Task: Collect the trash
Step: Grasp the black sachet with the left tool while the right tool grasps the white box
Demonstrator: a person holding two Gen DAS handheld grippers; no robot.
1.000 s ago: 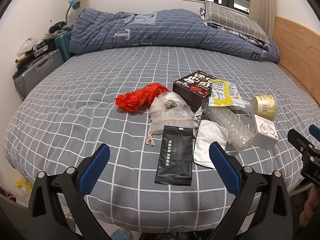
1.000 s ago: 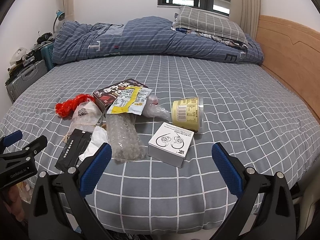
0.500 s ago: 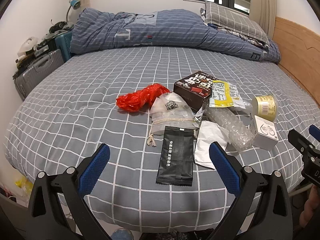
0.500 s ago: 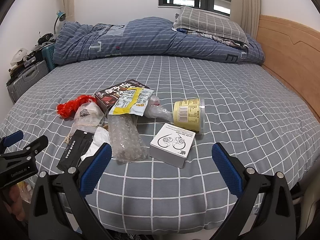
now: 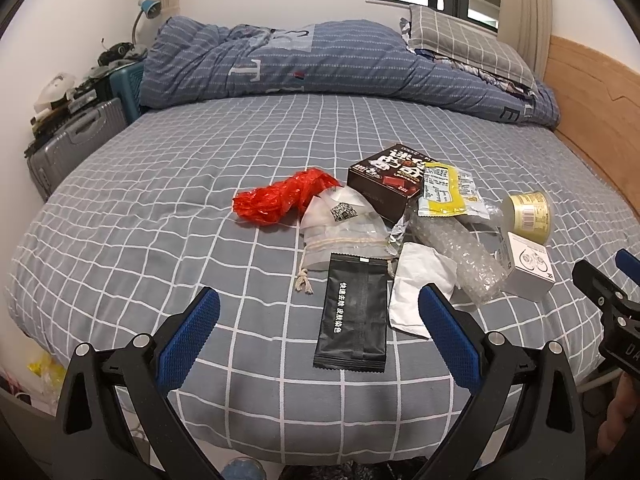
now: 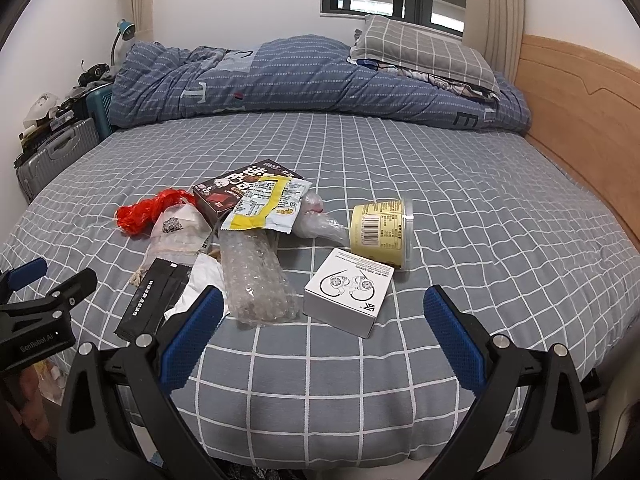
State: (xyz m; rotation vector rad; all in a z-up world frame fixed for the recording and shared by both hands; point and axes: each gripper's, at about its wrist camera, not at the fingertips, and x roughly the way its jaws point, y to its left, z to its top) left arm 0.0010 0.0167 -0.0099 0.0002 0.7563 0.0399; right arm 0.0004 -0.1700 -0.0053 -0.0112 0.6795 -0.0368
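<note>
My L gripper: jaws apart, nothing held, over black sachet. My R gripper: jaws apart, nothing held, near white box. Trash lies mid-bed, incl. yellow cup.

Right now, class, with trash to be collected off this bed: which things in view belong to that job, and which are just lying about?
Belongs to the job:
red wrapper
black sachet
bubble wrap
yellow snack packet
brown box
white box
yellow tub

Just lying about:
duvet
pillow
suitcase
</note>
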